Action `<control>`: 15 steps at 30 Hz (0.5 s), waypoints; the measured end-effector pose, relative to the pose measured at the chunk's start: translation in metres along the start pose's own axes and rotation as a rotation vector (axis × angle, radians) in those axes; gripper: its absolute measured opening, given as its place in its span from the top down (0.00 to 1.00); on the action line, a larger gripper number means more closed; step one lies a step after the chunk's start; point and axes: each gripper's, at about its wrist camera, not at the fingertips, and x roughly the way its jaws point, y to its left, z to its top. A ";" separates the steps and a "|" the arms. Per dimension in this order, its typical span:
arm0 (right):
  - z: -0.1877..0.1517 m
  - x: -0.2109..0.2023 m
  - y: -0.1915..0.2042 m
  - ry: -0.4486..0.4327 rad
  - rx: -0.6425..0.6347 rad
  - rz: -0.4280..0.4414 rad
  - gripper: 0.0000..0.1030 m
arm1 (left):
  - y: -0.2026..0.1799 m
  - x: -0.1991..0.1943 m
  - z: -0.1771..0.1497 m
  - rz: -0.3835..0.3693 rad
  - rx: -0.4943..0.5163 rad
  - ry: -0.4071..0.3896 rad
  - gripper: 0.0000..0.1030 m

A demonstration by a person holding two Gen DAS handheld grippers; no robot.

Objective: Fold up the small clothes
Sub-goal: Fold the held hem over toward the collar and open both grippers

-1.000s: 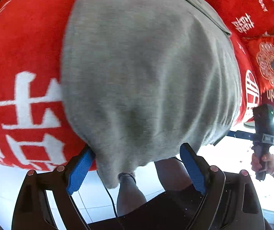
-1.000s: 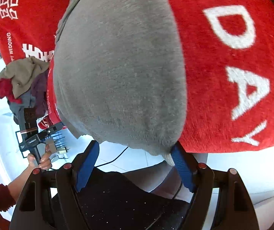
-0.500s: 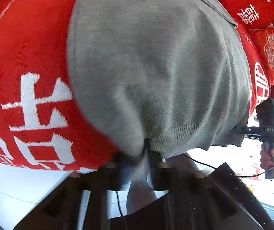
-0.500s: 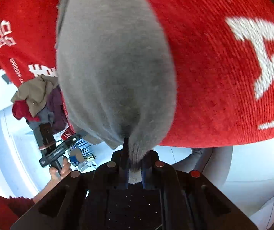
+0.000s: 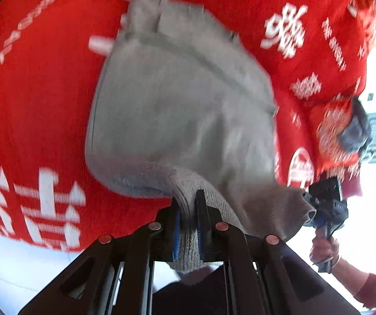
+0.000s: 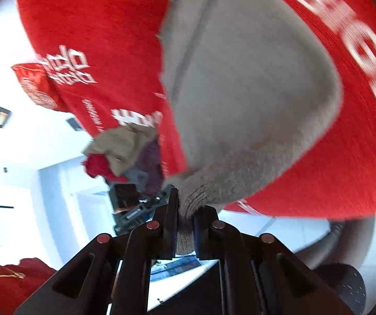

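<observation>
In the left wrist view, a red blanket [image 5: 38, 120] with white woven characters fills the left and top of the frame. At centre lies the grey knit garment [image 5: 177, 110], soft and fuzzy, its ribbed hem bunched toward the bottom of the frame. The left hand-held gripper [image 5: 187, 225] sits bottom centre, its blue-padded fingers closed tight on that ribbed hem. At the lower right the right hand-held gripper [image 5: 324, 204] pinches the hem's other corner, a hand [image 5: 323, 249] on its handle.

In the right wrist view, a pile of clothes [image 6: 124, 152], tan, red and purple, sits left of centre on the red blanket [image 6: 96, 39]. The garment [image 6: 245, 92] spreads from centre to upper right. The right hand-held gripper [image 6: 185, 223], bottom centre, is clamped on the ribbed edge; the left one [image 6: 132, 207] shows just to its left, blurred.
</observation>
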 end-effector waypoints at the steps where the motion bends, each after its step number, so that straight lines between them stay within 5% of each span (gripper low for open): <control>1: 0.011 -0.002 0.011 -0.010 -0.014 0.022 0.90 | -0.005 -0.003 0.010 -0.004 -0.006 -0.021 0.90; 9: 0.112 -0.025 0.085 -0.082 -0.119 0.145 0.90 | -0.037 -0.019 0.126 -0.002 0.049 -0.200 0.90; 15: 0.207 -0.020 0.094 -0.127 -0.114 0.133 0.90 | -0.029 0.036 0.211 0.044 -0.010 -0.231 0.90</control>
